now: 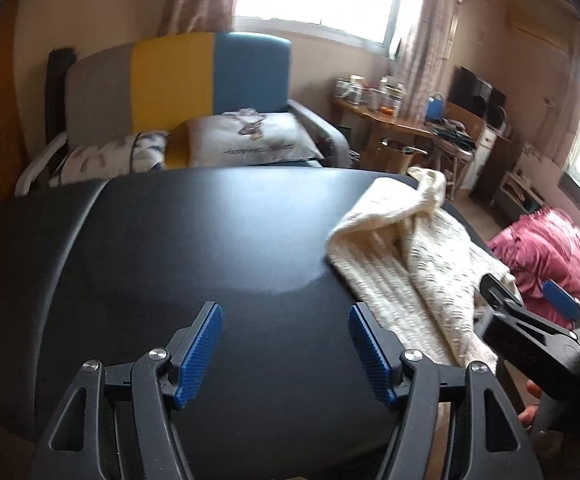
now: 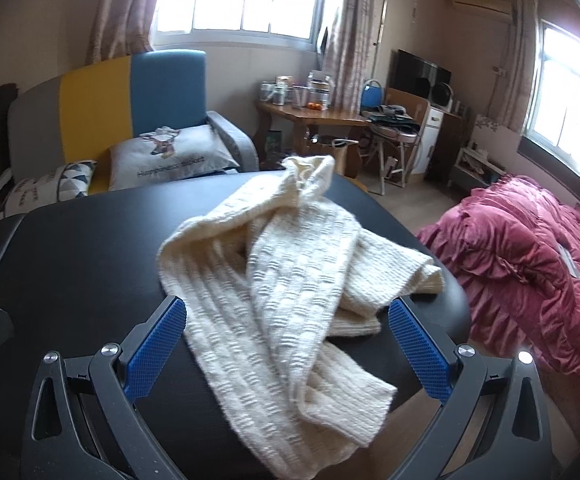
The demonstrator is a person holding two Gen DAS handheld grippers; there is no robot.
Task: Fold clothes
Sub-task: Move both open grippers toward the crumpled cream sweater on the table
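Note:
A cream knitted garment (image 2: 290, 264) lies crumpled on the right part of a black table (image 2: 82, 248), one end hanging over the near edge. My right gripper (image 2: 288, 322) is open, its blue pads standing on either side of the garment just above it, holding nothing. In the left wrist view the same garment (image 1: 409, 256) lies to the right of my left gripper (image 1: 284, 322), which is open over bare black table (image 1: 194, 240). The right gripper (image 1: 529, 312) shows at that view's right edge, beside the garment.
Behind the table stands a grey, yellow and blue sofa (image 2: 102, 96) with cushions (image 2: 174, 156). A wooden desk (image 2: 313, 116) with jars and a chair stand at the back. A pink quilt (image 2: 537, 256) lies on the right. Windows give strong backlight.

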